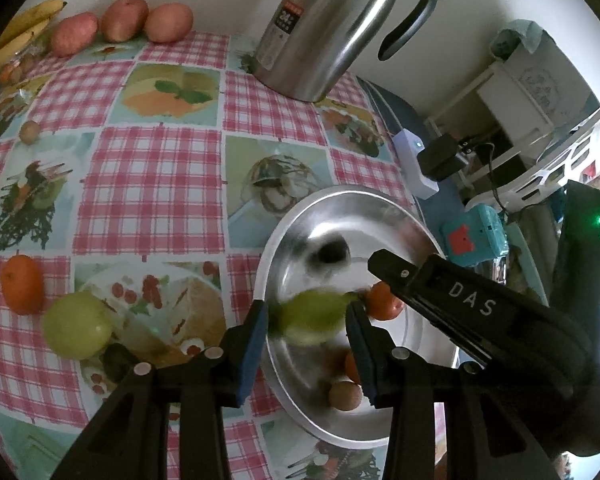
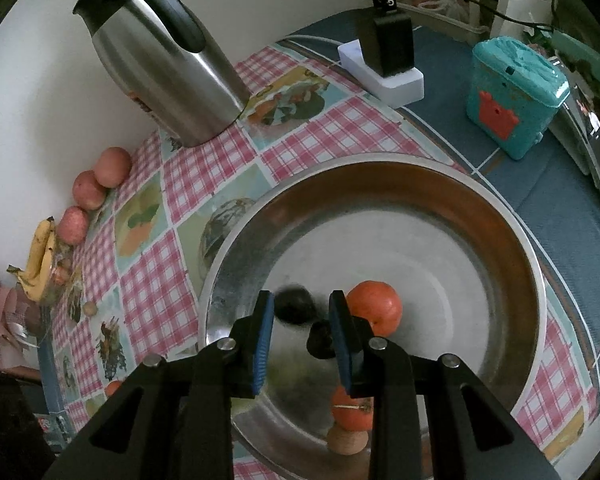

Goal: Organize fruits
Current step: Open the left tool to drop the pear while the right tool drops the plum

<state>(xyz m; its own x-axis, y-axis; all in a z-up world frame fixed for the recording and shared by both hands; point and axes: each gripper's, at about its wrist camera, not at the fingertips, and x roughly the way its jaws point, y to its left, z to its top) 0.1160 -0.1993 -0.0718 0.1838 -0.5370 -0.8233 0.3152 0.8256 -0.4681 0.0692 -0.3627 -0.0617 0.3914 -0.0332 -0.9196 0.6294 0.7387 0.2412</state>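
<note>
Steel bowl (image 2: 500, 216) near the counter's (image 1: 152, 184) right edge holds 2 oranges (image 2: 376, 307) & a small brown fruit (image 2: 346, 440). Left hand-held gripper (image 1: 307, 322) is part open over the bowl w/ a blurred green fruit (image 1: 312, 316) between its pads, grip can't be told; right hand-held gripper (image 2: 302, 338) is narrow, nearly closed, nothing in it, tips over the bowl's middle just left of one orange. Outside the bowl: another green fruit (image 1: 77, 326) & an orange (image 1: 22, 284) at the left gripper's left, apples (image 1: 124, 18) & bananas (image 1: 24, 28) along the far edge by the wall, flask (image 1: 332, 32) at the far right corner.
</note>
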